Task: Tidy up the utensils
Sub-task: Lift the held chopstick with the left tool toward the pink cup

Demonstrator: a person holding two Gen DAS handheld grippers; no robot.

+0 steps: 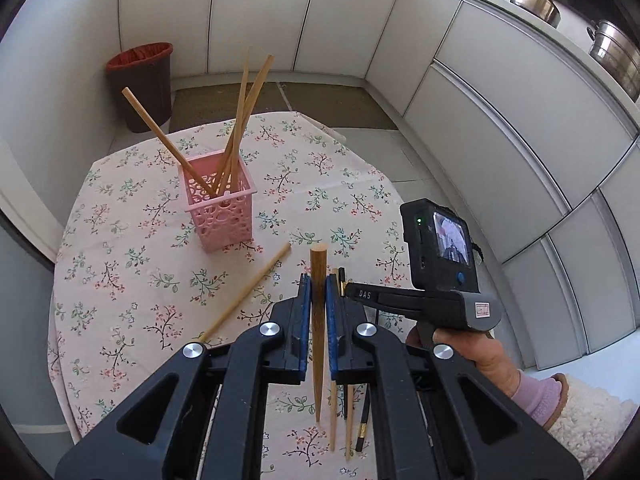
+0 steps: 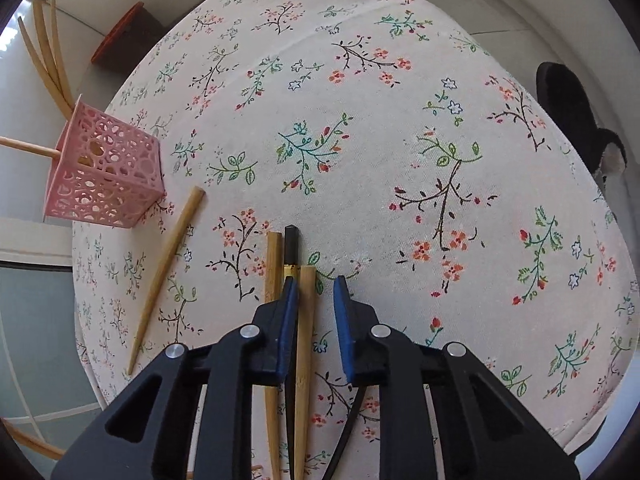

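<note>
Left gripper [image 1: 318,280] clamped on a brown chopstick [image 1: 319,320], thick end up, tip down. Right gripper [image 2: 316,284] jaws apart, straddling a bamboo chopstick [image 2: 306,320] lying lengthwise on the floral tablecloth [image 2: 400,140]; contact unclear. Pink basket [image 1: 220,208] holds three chopsticks. White kitchen cabinets [image 1: 480,120] behind.

Left tongs [image 1: 318,292] clamped tight, right tongs [image 2: 316,292] parted — both angled steeply downward, hand [image 1: 476,354] gripping.
</note>
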